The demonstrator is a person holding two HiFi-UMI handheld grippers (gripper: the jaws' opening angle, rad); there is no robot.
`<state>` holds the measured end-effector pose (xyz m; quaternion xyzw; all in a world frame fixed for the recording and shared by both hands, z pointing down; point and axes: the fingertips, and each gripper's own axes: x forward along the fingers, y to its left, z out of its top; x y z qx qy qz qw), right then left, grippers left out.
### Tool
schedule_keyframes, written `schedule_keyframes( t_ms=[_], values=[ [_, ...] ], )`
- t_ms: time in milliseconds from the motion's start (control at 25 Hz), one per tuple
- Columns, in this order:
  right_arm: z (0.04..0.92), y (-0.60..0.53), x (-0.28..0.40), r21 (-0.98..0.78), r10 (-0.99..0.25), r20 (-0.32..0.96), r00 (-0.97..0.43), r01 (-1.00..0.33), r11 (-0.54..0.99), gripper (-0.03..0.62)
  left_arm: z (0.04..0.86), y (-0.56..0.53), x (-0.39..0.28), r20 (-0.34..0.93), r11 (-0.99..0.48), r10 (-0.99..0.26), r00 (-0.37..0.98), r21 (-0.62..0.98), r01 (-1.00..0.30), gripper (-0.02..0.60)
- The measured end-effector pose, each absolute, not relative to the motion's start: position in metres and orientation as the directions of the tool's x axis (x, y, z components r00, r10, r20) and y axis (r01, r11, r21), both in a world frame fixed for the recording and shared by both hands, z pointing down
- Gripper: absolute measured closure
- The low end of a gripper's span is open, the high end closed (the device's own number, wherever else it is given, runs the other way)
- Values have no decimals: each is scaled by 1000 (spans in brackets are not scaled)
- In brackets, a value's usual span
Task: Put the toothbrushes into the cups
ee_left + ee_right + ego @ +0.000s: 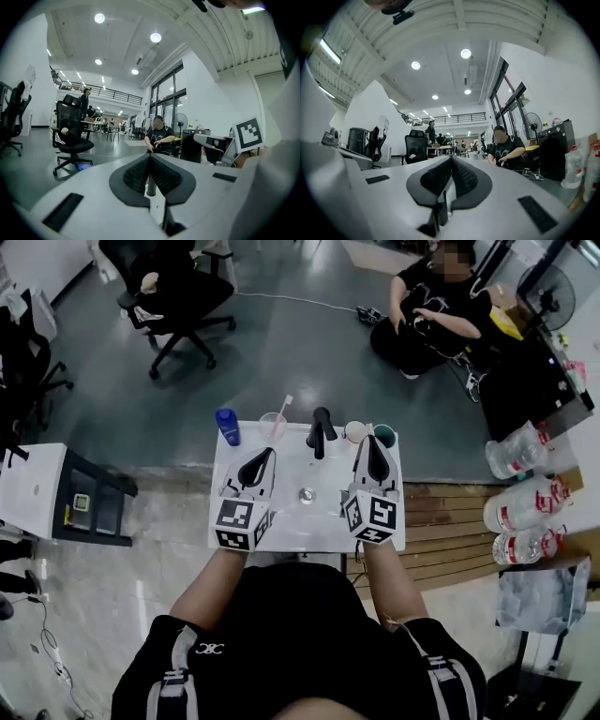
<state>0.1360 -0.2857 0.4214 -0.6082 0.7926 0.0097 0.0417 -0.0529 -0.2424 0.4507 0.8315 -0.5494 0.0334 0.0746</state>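
In the head view a clear cup [274,426] stands at the back of the white sink table [281,521] with a pink toothbrush [284,407] upright in it. A pinkish cup [355,432] and a teal cup [386,435] stand at the back right. My left gripper [268,454] hangs over the table's left half, shut and empty. My right gripper [374,440] hovers just in front of the two right cups, also shut and empty. Both gripper views look level across the room, with the left gripper [150,157] and the right gripper [451,159] closed tip to tip. Neither shows the table.
A black faucet [321,431] rises at the back middle, with a drain [307,495] in front of it. A blue bottle [227,426] stands at the back left. A person [431,315] sits on the floor beyond. An office chair [173,296], a side cabinet [89,507] and water jugs [525,507] flank the table.
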Motion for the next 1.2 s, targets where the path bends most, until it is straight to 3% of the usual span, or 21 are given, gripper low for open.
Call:
schedule_keyframes(
  t_ms=[400, 1200],
  values=[
    [439, -249, 115, -93, -978, 17, -206, -975, 203, 582, 442, -245, -60, 140, -491, -856, 498, 82, -867, 569],
    [424, -238, 63, -80, -982, -32, -187, -979, 189, 580, 423, -237, -96, 120, -527, -842, 526, 26, -849, 569]
  ],
)
